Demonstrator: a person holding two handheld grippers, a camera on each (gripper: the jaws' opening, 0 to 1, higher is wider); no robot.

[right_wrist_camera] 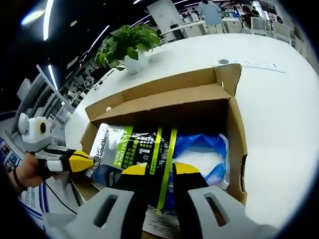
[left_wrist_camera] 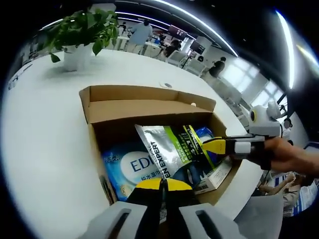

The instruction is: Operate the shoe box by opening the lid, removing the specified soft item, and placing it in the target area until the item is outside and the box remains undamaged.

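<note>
An open brown cardboard box (left_wrist_camera: 149, 94) (right_wrist_camera: 174, 89) lies on the white table with its lid flap folded back. A silver, green and black pouch (left_wrist_camera: 167, 147) (right_wrist_camera: 129, 144) sits over the box's contents, above blue soft packs (left_wrist_camera: 124, 169) (right_wrist_camera: 199, 149). My left gripper (left_wrist_camera: 163, 183) has its jaws together at the pouch's near edge, and it comes in from the left in the right gripper view (right_wrist_camera: 87, 163) at the pouch's corner. My right gripper (right_wrist_camera: 160, 169) holds the pouch between its jaws and pinches the pouch's right edge in the left gripper view (left_wrist_camera: 212, 146).
A potted plant (left_wrist_camera: 79, 35) (right_wrist_camera: 129, 45) stands on the white table (left_wrist_camera: 45, 144) (right_wrist_camera: 279, 99) beyond the box. A small white carton (left_wrist_camera: 214, 179) lies in the box's corner. A person's hand (left_wrist_camera: 294, 157) holds the right gripper. People and desks fill the background.
</note>
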